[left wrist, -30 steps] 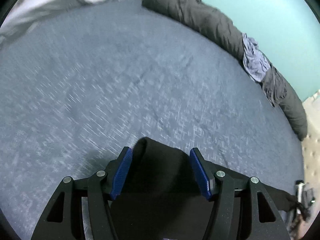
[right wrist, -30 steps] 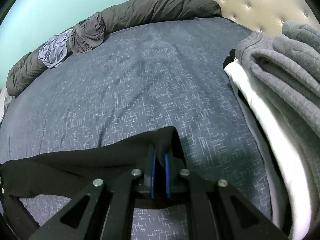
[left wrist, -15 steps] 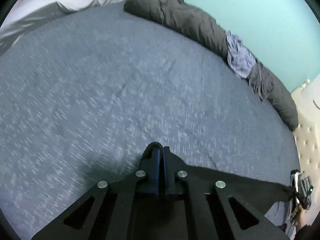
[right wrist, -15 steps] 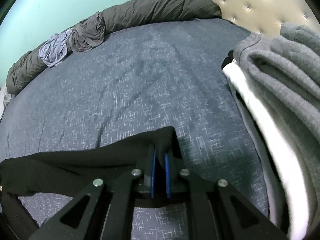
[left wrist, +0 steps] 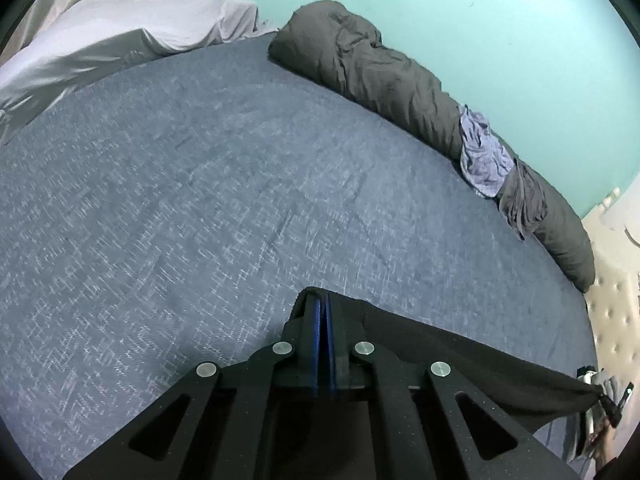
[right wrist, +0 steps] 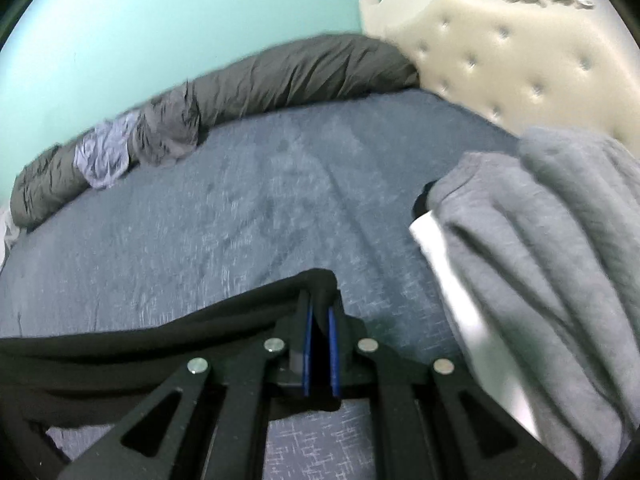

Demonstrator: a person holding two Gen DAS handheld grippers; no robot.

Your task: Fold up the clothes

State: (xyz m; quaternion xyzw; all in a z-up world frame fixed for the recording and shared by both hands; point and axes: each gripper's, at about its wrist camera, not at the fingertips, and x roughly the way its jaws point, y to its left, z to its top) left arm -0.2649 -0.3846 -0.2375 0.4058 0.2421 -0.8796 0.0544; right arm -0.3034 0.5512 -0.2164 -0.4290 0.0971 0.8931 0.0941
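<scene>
A black garment (left wrist: pixel 460 356) hangs stretched between both grippers above the blue-grey bed sheet (left wrist: pixel 200 208). My left gripper (left wrist: pixel 322 304) is shut on one corner of it, blue pads pressed together on the cloth. From there the fabric runs taut to the lower right, where the other gripper (left wrist: pixel 608 404) shows small at the edge. In the right wrist view my right gripper (right wrist: pixel 319 300) is shut on the other corner, and the black garment (right wrist: pixel 140 344) trails off to the left, lifted off the sheet (right wrist: pixel 240 208).
A long dark grey rolled duvet (left wrist: pixel 392 84) with a lilac cloth (left wrist: pixel 480 152) lies along the turquoise wall. A pale sheet (left wrist: pixel 120 36) sits at the far left. A stack of grey and white folded clothes (right wrist: pixel 540 240) stands close on the right by the tufted headboard (right wrist: pixel 520 48).
The left gripper closed on the garment's corner, its jaws having stood wide around it before. Both grippers rose, drawing the black cloth up and taut off the bed.
</scene>
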